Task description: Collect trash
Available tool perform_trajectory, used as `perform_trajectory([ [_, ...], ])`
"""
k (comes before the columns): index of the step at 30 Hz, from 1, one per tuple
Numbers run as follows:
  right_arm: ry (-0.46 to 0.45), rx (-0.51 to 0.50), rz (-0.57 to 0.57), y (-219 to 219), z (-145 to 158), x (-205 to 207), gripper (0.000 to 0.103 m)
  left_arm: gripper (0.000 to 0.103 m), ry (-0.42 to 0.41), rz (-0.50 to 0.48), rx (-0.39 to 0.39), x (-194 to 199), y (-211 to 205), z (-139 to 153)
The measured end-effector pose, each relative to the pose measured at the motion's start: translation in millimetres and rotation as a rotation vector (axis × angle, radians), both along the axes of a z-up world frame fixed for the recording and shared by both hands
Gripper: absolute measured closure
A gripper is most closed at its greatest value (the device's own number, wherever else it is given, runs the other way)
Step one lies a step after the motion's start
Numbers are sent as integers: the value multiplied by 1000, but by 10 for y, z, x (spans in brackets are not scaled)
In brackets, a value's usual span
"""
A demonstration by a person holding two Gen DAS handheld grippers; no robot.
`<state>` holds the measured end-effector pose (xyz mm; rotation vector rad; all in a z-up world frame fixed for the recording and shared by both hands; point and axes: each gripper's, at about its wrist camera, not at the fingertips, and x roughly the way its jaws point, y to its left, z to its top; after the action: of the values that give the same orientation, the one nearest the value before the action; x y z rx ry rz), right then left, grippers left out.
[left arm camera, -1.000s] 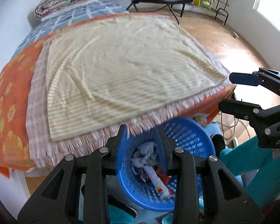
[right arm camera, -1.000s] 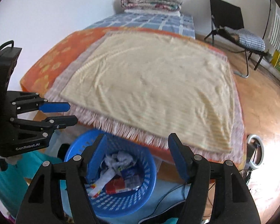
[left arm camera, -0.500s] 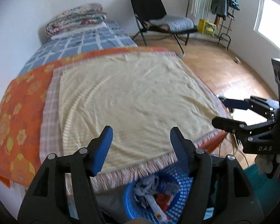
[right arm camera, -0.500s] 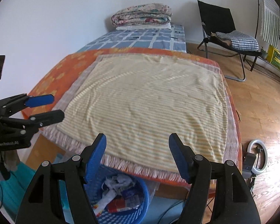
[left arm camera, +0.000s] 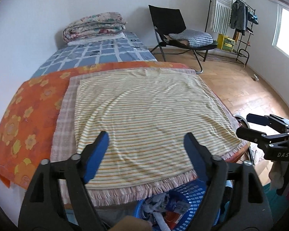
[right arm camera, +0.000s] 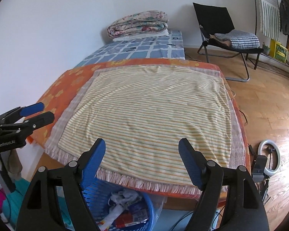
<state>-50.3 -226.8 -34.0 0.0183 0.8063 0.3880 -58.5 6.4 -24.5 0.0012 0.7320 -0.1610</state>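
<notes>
- The trash (right arm camera: 125, 209), crumpled paper and wrappers, lies in a blue basket (right arm camera: 150, 207) on the floor, just under the near fringed edge of the bed.
- The left claw (left arm camera: 146, 150) hangs above the basket, its jaws wide apart after just opening, with nothing between them.
- The right claw (right arm camera: 141, 152) is beside it, jaws also apart and just widened, empty.
- A striped cloth (right arm camera: 150, 119) lies flat over an orange flowered cover (left arm camera: 28, 119) on the bed (left arm camera: 98, 55).
- A folded quilt (right arm camera: 138, 23) sits at the bed's far end, against the wall.
- A black folding chair (left arm camera: 175, 30) stands on the wooden floor (right arm camera: 264, 100), with a clothes rack (left arm camera: 233, 19) beyond.
- A ring light (right arm camera: 269, 159) lies on the floor by the bed's right corner.
</notes>
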Motion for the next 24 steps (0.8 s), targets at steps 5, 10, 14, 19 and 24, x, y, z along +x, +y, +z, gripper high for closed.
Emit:
perform_trajectory([
  [5, -5, -12, -13, -10, -4, 12, 25, 9, -36, -3, 28, -65, -48, 45],
  [10, -16, -26, -19, 8, -1, 2, 25, 5, -46, -6, 30, -91, -56, 52],
  [14, -20, -34, -20, 28, -7, 3, 24, 4, -39, 6, 29, -97, -45, 47],
  [19, -15, -34, -23, 15, -25, 1, 23, 3, -33, 29, 25, -92, -31, 57],
  [24, -16, -35, -24, 9, -34, -4, 23, 3, -21, 40, 31, -70, -39, 36],
])
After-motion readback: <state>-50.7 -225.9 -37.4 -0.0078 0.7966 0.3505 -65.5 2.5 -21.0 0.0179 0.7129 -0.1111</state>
